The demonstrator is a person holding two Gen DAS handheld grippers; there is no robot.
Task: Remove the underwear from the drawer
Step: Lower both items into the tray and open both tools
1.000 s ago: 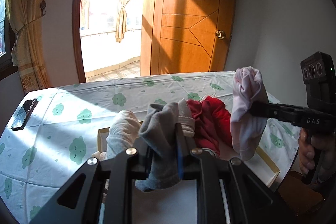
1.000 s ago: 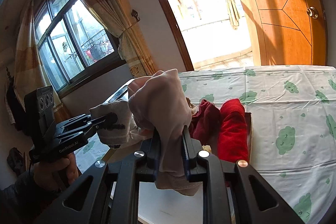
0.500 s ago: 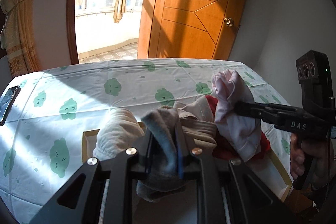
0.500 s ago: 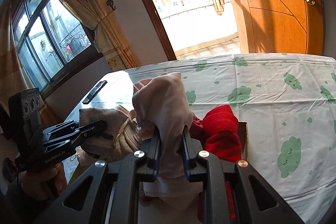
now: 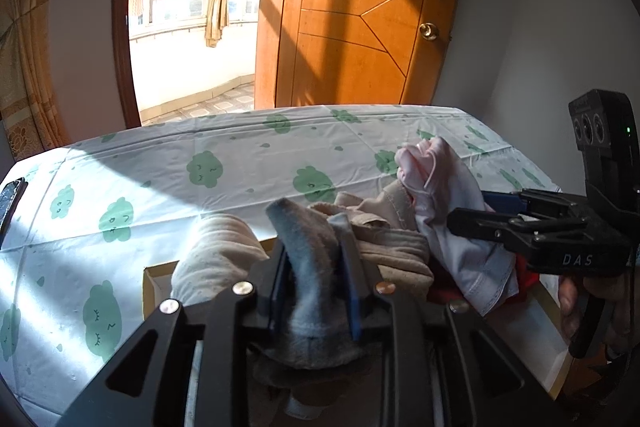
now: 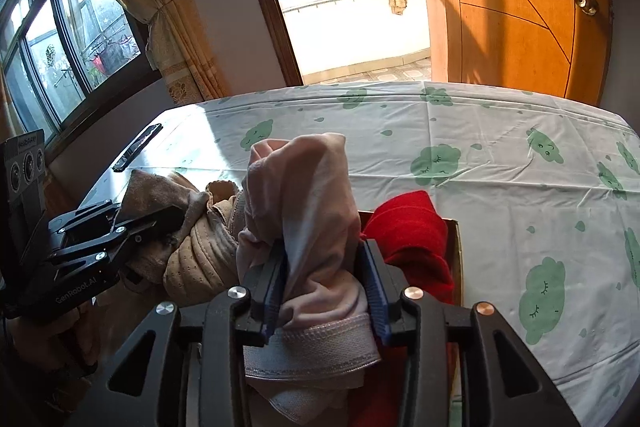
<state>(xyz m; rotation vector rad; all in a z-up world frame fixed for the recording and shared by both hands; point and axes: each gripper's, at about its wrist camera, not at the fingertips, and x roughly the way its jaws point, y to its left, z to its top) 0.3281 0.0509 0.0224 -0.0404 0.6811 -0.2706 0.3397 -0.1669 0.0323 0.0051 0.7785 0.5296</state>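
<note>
My left gripper (image 5: 314, 279) is shut on a grey underwear piece (image 5: 310, 267) and holds it just over the open drawer box (image 5: 154, 279). My right gripper (image 6: 324, 267) is shut on a pale pink underwear piece (image 6: 308, 203), which also shows in the left wrist view (image 5: 452, 211). Inside the drawer lie a beige rolled piece (image 5: 216, 259), a tan piece (image 6: 204, 259) and red pieces (image 6: 408, 231). The left gripper shows at the left of the right wrist view (image 6: 140, 223), and the right gripper at the right of the left wrist view (image 5: 472, 217).
The drawer box sits on a table with a white cloth printed with green clouds (image 5: 240, 163). A dark phone (image 6: 138, 147) lies near the table's left edge. Behind are a wooden door (image 5: 360, 19), a bright doorway and a curtained window (image 6: 68, 35).
Both grippers have come down and moved closer together over the drawer, each still holding its piece. The pink piece now hangs lower, next to the tan piece.
</note>
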